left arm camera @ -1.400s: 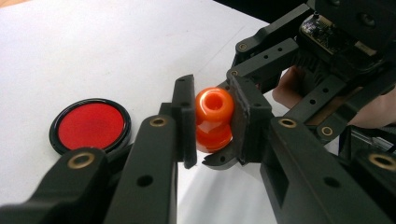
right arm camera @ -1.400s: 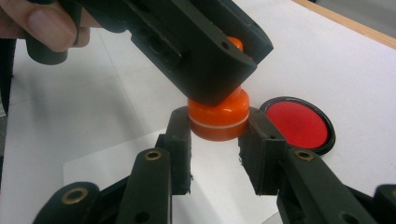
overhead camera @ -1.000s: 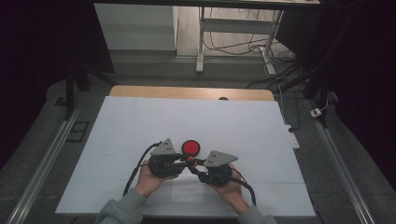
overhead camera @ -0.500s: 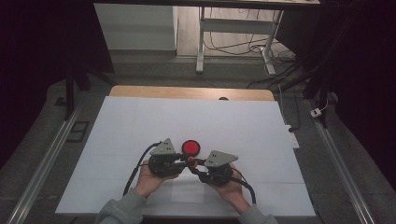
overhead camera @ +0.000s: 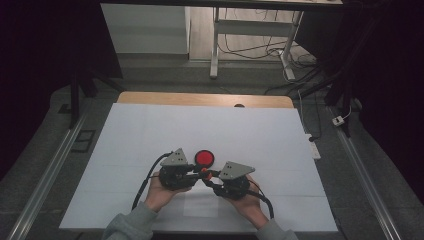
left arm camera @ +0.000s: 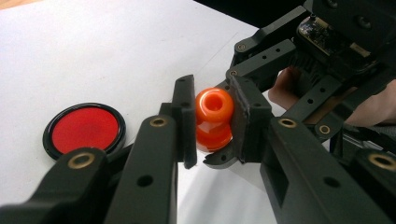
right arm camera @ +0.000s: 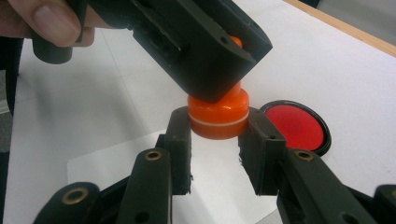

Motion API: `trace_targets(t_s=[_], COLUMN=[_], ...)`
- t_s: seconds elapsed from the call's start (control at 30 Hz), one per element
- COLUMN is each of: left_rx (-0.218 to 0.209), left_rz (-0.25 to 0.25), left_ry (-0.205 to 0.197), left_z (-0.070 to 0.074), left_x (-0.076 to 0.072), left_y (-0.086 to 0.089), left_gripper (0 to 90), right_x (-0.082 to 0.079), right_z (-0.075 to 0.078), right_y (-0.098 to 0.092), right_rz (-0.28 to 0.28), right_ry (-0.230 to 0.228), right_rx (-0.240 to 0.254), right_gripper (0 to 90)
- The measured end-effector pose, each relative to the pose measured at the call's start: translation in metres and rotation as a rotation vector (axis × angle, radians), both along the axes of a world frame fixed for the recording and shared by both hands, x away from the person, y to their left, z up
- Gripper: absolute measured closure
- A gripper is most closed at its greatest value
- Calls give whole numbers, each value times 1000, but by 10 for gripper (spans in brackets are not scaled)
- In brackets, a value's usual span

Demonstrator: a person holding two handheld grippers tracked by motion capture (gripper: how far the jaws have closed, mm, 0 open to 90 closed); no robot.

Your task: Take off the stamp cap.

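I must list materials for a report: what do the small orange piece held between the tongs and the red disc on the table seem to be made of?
The orange piece looks like glossy moulded plastic: smooth, with bright highlights and a pale seam line around its lower part. The red disc seems a shiny red face, plastic or perhaps glass, inside a black rim; the rim's material is unclear.

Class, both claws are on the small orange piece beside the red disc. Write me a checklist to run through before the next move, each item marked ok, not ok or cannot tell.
1. Left claw shut on the upper part of the orange piece: ok.
2. Right claw shut on its wider lower part: ok.
3. Pads sit square on both sides, in each gripper view: ok.
4. Red disc lies flat on the white table, apart from the claws: ok.
5. Whether the two orange parts are loose from each other: cannot tell.
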State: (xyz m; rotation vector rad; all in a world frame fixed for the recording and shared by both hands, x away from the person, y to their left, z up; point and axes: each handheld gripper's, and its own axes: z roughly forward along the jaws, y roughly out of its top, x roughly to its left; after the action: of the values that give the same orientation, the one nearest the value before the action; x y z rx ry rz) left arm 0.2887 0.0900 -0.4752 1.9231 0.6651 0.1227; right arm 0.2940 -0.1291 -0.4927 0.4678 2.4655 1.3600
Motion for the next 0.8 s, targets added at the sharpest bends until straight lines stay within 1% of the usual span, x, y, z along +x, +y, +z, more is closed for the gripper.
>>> trace_targets(t_s=[0.13, 0.27, 0.3, 0.33, 0.37, 0.4, 0.43, 0.47, 0.5, 0.53, 0.57, 0.6, 0.63, 0.67, 0.8], left_rx=[-4, -14, -13, -26, -59, -70, -65, -65, -62, -57, -57, -50, -43, -36, -22], left_rz=[0, 2, 1, 69, 82, 89, 98, 98, 99, 89, 89, 79, 71, 66, 54], left_ry=[0, 2, -2, -47, -39, -39, -43, -43, -37, -34, -34, -38, -43, -45, -49], left_z=[0, 0, 1, 6, 9, 10, 10, 10, 10, 8, 8, 8, 8, 7, 7], left_x=[0, 0, 0, 0, 1, 2, 3, 3, 4, 4, 4, 3, 3, 2, 1], left_y=[0, 1, 1, 10, 19, 25, 29, 29, 30, 27, 27, 24, 22, 20, 17], left_gripper=[730, 730, 731, 731, 731, 731, 731, 731, 731, 731, 730, 730, 730, 730, 730], right_x=[0, -1, -1, 0, 0, 1, 1, 0, -2, -2, -3, -3, -3, -2, -1], right_z=[0, 0, 0, -2, -6, -9, -9, -6, -3, -1, 0, 0, 0, -2, -3], right_y=[0, 0, 0, 0, -2, -6, -10, -11, -10, -9, -9, -9, -9, -10, -13], right_rz=[1, -7, -12, -18, -23, -31, -38, -40, -39, -35, -35, -37, -37, -41, -45], right_ry=[-1, -4, -3, -7, -10, 17, 46, 43, 28, 19, 13, 8, 8, 4, 5], right_rx=[5, 19, 16, -28, -53, -19, 28, 44, 42, 41, 36, 29, 29, 8, 10], right_gripper=[648, 648, 649, 649, 649, 649, 649, 649, 649, 649, 649, 648, 648, 648, 648])
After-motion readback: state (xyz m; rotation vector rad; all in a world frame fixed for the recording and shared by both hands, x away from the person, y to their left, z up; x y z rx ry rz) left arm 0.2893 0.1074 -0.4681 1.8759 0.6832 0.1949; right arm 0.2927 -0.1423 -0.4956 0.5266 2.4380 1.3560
